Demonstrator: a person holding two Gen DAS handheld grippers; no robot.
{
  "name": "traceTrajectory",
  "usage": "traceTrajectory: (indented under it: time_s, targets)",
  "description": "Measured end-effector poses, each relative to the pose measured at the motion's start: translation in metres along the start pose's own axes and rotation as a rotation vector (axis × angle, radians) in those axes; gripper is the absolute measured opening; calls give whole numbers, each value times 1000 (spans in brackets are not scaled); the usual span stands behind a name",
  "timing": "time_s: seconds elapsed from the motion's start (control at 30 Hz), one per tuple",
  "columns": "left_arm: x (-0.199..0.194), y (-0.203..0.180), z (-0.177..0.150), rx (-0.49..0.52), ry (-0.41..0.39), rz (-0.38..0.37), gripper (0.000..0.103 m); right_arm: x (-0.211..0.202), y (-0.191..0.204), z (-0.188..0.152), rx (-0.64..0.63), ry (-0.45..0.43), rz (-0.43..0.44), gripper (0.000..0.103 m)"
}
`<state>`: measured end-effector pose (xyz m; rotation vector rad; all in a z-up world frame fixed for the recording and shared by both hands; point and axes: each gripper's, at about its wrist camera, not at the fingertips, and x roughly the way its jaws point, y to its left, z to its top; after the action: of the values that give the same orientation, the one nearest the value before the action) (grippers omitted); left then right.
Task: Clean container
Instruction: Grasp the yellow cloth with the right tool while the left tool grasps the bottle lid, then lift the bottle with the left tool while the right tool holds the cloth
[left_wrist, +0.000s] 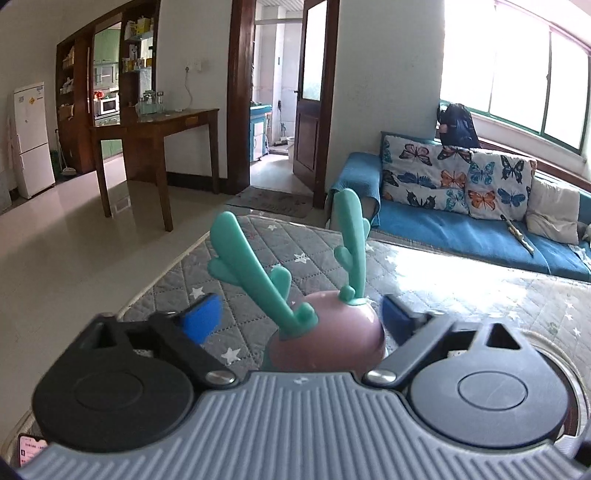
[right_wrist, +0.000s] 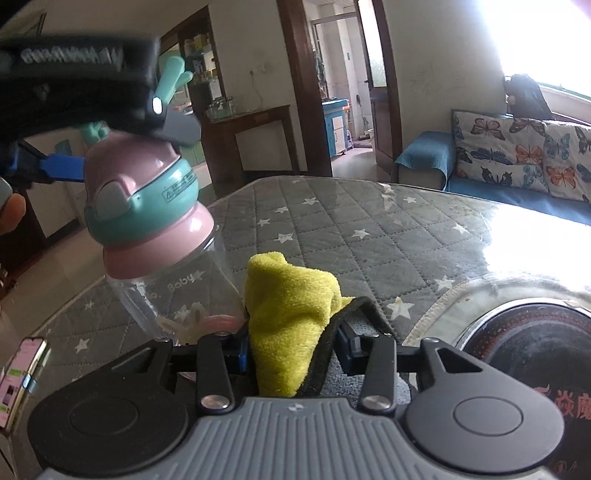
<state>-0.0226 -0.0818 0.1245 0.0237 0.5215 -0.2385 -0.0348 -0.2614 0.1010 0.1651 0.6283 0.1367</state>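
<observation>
One bottle (right_wrist: 162, 236) is held tilted above the desk (right_wrist: 369, 229), its long axis leaning up and to the left, cap end inside the left hand-held gripper (left_wrist: 301, 314); whether those pads press cannot be told. The right hand-held gripper (right_wrist: 295, 350) is clamped on one yellow cloth (right_wrist: 291, 314). The bottle's clear body lies just left of the cloth, nearest the right hand. One phone (right_wrist: 18, 376) is present.

The bottle (right_wrist: 162, 236) stands tilted on the table (right_wrist: 369, 229), with the cloth (right_wrist: 291, 314) just to its right. A phone (right_wrist: 18, 373) lies at the table's left edge; a sofa (right_wrist: 517, 162) stands behind.
</observation>
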Motion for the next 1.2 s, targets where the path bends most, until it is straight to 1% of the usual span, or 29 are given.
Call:
traceTrajectory:
  time_s: [0.07, 0.1, 0.13, 0.17, 0.23, 0.3, 0.47, 0.67, 0.77, 0.93, 1.2]
  targets:
    - [2, 3, -1, -10, 0, -20, 78, -3, 0, 1, 5, -6, 7, 34]
    - [2, 4, -1, -10, -1, -26, 76, -4, 0, 2, 7, -9, 11, 32]
    - [2, 4, -2, -7, -3, -30, 71, -6, 1, 2, 10, -14, 16, 31]
    - [1, 5, -2, -2, -4, -33, 66, -9, 2, 3, 12, -22, 23, 27]
    - [1, 6, -2, 5, -5, -41, 61, -14, 2, 7, 18, -37, 39, 26]
    - [1, 10, -3, 3, -9, -42, 60, -21, 3, 10, 22, -56, 59, 24]
    - [0, 24, -5, -26, -10, -64, 60, -34, 8, 18, 35, -104, 117, 24]
    - [1, 44, -4, -72, -2, -98, 60, -50, 16, 31, 53, -188, 252, 24]
    - [1, 51, -4, -83, 0, -111, 60, -48, 20, 32, 64, -198, 319, 24]
    - [0, 54, -6, -72, -2, -121, 60, -36, 25, 22, 49, -160, 301, 24]
    - [-1, 53, -10, -57, -8, -122, 60, -31, 23, 9, 35, -120, 259, 24]
